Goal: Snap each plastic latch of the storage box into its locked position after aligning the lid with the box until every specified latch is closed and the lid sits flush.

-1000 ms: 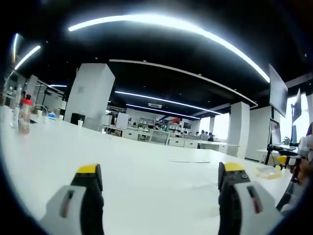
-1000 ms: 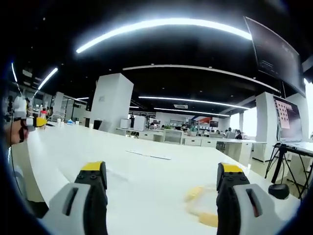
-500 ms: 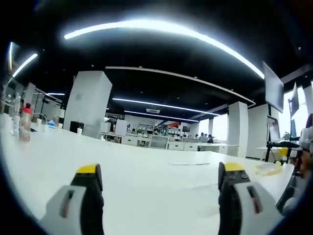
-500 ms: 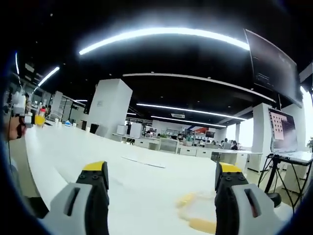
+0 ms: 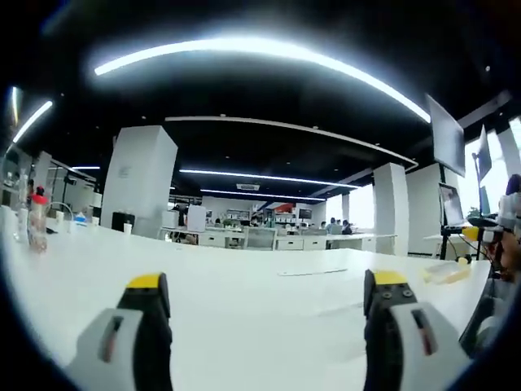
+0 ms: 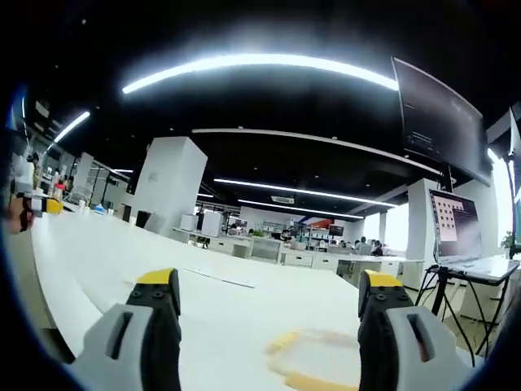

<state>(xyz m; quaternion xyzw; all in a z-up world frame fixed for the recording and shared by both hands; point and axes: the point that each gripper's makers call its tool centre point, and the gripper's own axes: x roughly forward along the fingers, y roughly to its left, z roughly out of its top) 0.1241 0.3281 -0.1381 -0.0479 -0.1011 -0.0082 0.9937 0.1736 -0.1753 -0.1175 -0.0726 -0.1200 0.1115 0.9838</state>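
My left gripper (image 5: 268,279) is open above the white table (image 5: 244,309), with nothing between its yellow-tipped fingers. A clear plastic piece with yellow parts (image 5: 446,273) lies far right on the table edge. In the right gripper view the same clear, yellow-edged piece (image 6: 313,362) lies low on the table, just ahead of my open right gripper (image 6: 269,278) and nearer its right finger. It is blurred, so I cannot tell box from lid. The other gripper (image 6: 32,204) shows at the far left there, and the right gripper (image 5: 488,235) at the left gripper view's right edge.
A red-capped bottle (image 5: 37,220) stands at the table's far left. A flat sheet (image 6: 220,277) lies mid-table. A monitor on a tripod (image 6: 456,240) stands right of the table. White pillars, desks and people fill the office behind.
Both cameras have moved, so the table sits lower in each view. In the right gripper view the clear yellow-edged piece now lies further left, between the jaws. Both grippers stay open.
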